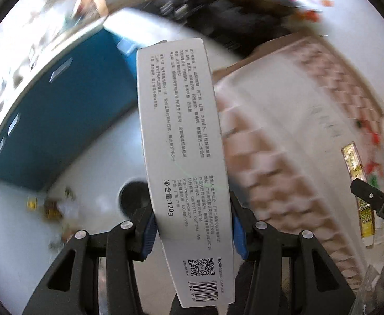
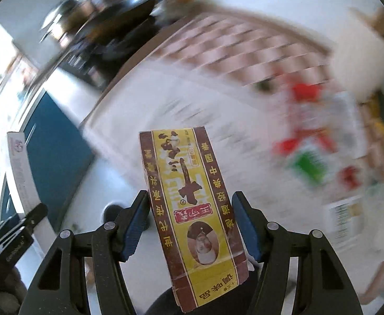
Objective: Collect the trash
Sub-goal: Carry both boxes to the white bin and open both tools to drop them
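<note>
Left claw (image 1: 193,232) clamped on white carton (image 1: 184,141), long axis running up-frame from the pads; right claw (image 2: 190,223) held yellow-brown seasoning box (image 2: 192,210) likewise; blurred patterned basket (image 1: 291,141) lay right of the left claw.

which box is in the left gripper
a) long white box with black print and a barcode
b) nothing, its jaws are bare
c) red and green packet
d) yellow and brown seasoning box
a: in the left wrist view the long white box with black print, a QR code and a barcode sits clamped between the blue pads of the left gripper.
</note>
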### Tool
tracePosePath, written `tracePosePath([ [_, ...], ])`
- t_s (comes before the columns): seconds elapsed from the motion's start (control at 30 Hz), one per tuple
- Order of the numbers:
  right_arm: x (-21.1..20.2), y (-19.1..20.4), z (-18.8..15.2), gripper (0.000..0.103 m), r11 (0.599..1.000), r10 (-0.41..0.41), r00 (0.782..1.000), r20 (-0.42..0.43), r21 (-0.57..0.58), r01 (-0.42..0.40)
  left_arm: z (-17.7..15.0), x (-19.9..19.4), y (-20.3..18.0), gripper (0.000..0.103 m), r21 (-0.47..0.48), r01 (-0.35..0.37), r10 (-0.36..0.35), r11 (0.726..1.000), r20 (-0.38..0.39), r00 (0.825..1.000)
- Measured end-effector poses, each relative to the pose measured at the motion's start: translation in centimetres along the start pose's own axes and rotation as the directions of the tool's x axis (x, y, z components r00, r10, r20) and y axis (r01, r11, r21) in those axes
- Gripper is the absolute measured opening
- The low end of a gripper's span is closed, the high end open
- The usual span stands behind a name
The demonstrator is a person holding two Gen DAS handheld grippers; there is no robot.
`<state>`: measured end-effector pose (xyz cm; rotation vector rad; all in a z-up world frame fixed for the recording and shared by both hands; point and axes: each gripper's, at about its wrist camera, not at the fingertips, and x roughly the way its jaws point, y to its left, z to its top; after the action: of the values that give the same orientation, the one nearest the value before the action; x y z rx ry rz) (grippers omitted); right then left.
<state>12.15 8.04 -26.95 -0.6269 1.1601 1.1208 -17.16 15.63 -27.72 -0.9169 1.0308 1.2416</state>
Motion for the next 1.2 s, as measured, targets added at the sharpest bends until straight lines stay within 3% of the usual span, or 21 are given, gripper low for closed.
tracePosePath([
  [0.13,8.2,10.3,-3.7,0.066,0.991,0.054,0.99,-0.13,-0.113,-0.069,-2.5,7.9,9.0,0.044,-0.135,-0.002,-0.017,0.991,-0.137,0.99],
  [0.23,15.0,15.7,-6.8,0.066,0.978,0.067,0.973,-0.22,-0.179,-0.108,-5.0,16.5,15.0,0.044,-0.244,0.009,-0.069,0.97,-0.239,0.968],
  [0.33,24.5,21.4,-10.9,0.065,0.958,0.077,0.942,-0.328,-0.237,-0.161,-7.2,25.6,19.7,0.044,-0.347,0.017,-0.133,0.938,-0.314,0.94],
  [0.57,43.6,29.8,-18.6,0.065,0.914,0.065,0.874,-0.482,-0.322,-0.246,-11.4,43.1,26.9,0.045,-0.515,0.065,-0.299,0.855,-0.387,0.872],
  [0.63,48.4,31.2,-20.3,0.065,0.906,0.054,0.856,-0.514,-0.335,-0.259,-12.0,46.4,28.1,0.047,-0.552,0.075,-0.33,0.831,-0.38,0.864],
  [0.7,51.6,31.9,-21.1,0.065,0.902,0.048,0.838,-0.543,-0.337,-0.27,-13.1,47.8,29.3,0.068,-0.567,0.07,-0.33,0.821,-0.37,0.868],
  [0.73,53.5,32.4,-21.6,0.065,0.903,0.043,0.832,-0.554,-0.334,-0.27,-13.6,48.4,29.9,0.085,-0.575,0.065,-0.327,0.815,-0.365,0.872],
  [0.93,59.4,34.3,-22.0,0.071,0.903,0.068,0.792,-0.606,-0.3,-0.307,-16.0,48.9,32.6,0.096,-0.595,-0.008,-0.252,0.804,-0.353,0.901],
  [0.97,59.8,34.5,-22.0,0.078,0.902,0.073,0.791,-0.608,-0.298,-0.312,-16.4,48.5,32.7,0.096,-0.584,-0.038,-0.215,0.811,-0.357,0.909],
  [1.03,60.1,34.8,-21.7,0.09,0.897,0.073,0.8,-0.595,-0.311,-0.313,-16.7,47.3,32.7,0.096,-0.565,-0.095,-0.131,0.82,-0.347,0.929],
  [1.1,60.7,35.1,-20.8,0.1,0.89,0.051,0.822,-0.568,-0.348,-0.296,-16.8,46.3,32.7,0.096,-0.531,-0.164,-0.036,0.831,-0.346,0.938],
  [1.2,60.6,35.3,-20.2,0.103,0.872,-0.007,0.856,-0.517,-0.423,-0.248,-17.3,44.6,32.2,0.096,-0.504,-0.225,0.045,0.834,-0.344,0.938],
])
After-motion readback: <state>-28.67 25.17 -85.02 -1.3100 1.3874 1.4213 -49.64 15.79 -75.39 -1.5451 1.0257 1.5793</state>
